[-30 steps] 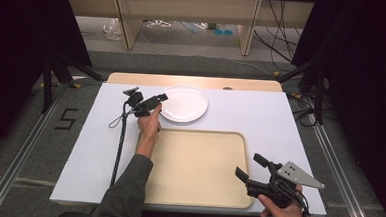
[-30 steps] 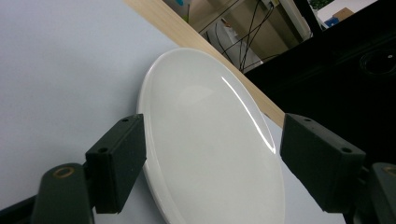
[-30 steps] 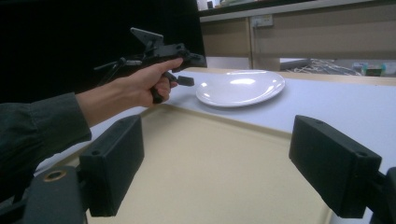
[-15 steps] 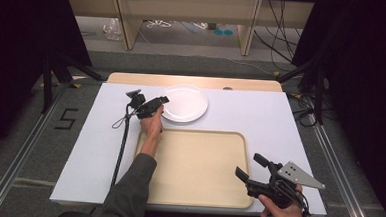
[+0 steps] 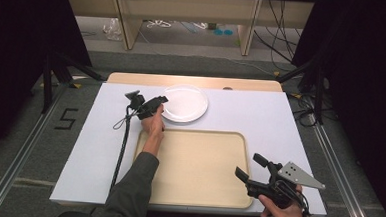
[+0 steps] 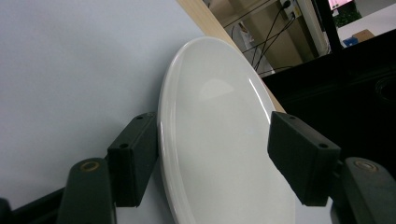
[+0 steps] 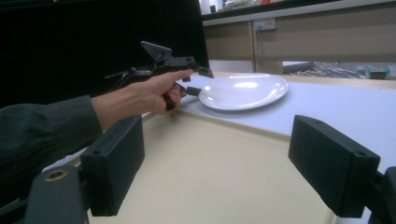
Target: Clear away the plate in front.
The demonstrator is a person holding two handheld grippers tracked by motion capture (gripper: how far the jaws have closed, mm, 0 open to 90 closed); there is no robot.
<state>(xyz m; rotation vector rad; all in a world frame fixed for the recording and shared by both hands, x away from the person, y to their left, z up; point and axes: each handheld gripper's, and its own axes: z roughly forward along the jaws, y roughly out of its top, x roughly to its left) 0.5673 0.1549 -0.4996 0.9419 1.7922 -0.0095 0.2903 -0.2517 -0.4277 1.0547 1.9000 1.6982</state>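
Note:
A white plate lies flat on the white table cover, just behind a beige tray. My left gripper is at the plate's left rim and stands open. In the left gripper view its jaws straddle the rim of the plate, one below the edge and one above the plate's face. My right gripper hovers open over the tray's near right corner with nothing between its jaws. In the right gripper view the tray, the plate and the left gripper lie ahead.
The white cover spans the table, with a bare wooden strip along the back. The left gripper's cable trails down the left side. Black stands and cables sit beside the table, and shelving stands behind it.
My left gripper has slid a little to the right, and its jaws now sit around the plate's rim. The right gripper has held still.

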